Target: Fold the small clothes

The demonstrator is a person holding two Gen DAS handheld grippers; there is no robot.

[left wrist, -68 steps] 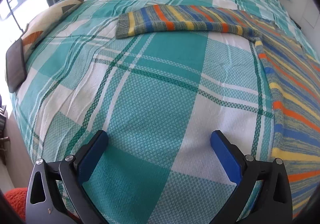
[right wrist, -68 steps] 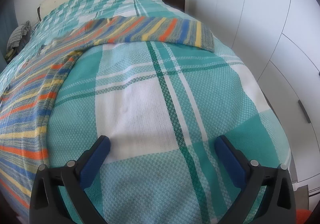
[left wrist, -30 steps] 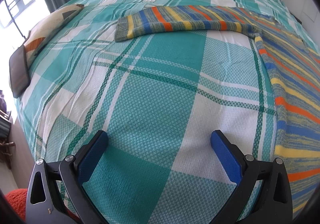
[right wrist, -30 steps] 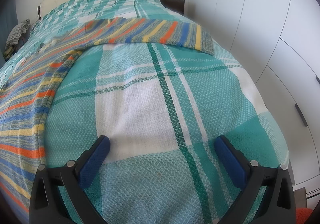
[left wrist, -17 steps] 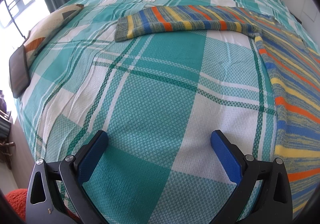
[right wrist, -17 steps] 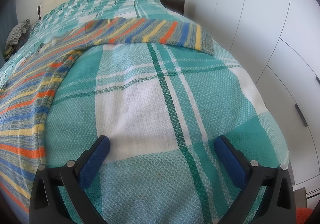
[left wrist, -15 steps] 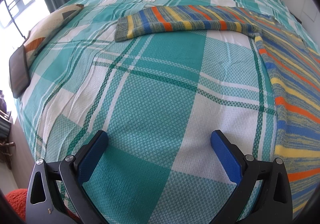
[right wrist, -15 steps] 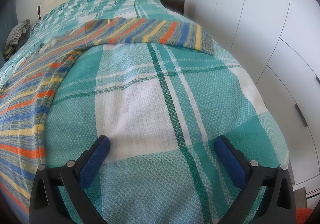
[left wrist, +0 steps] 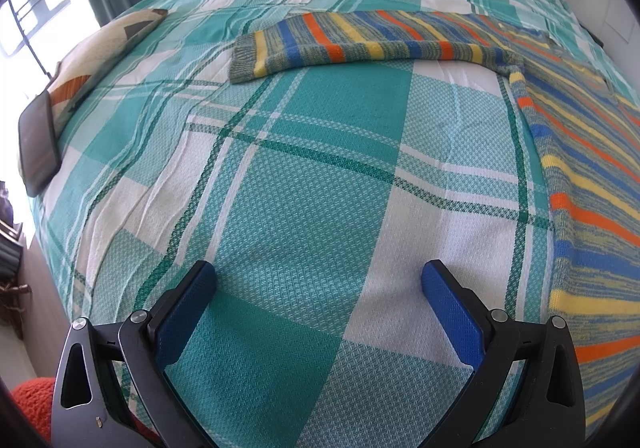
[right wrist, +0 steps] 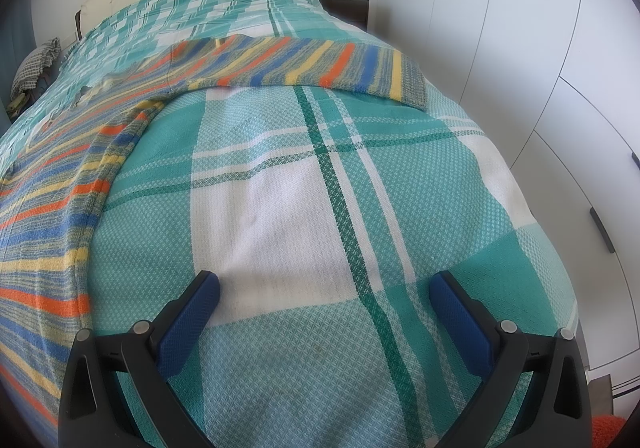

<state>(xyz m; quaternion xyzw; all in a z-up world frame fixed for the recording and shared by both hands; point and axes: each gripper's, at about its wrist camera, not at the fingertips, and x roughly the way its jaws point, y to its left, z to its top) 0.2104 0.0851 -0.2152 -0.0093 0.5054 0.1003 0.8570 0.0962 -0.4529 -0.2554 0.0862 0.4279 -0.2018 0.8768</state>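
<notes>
Meanwhile the left claw (left wrist: 318, 288) and right claw (right wrist: 324, 298) both gape wide and empty at the bottom of their frames, over the plaid bed (left wrist: 312, 175). Flat on it lies the striped sweater (left wrist: 580, 151), sleeve (left wrist: 360, 43) stretching across the upper centre.

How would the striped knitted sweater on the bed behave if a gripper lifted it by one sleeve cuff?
The striped sweater lies limp, following the bedspread, so it would probably droop. The sleeve looks like thick knit, likely grippy, not slippery. It cannot roll or tip.
</notes>
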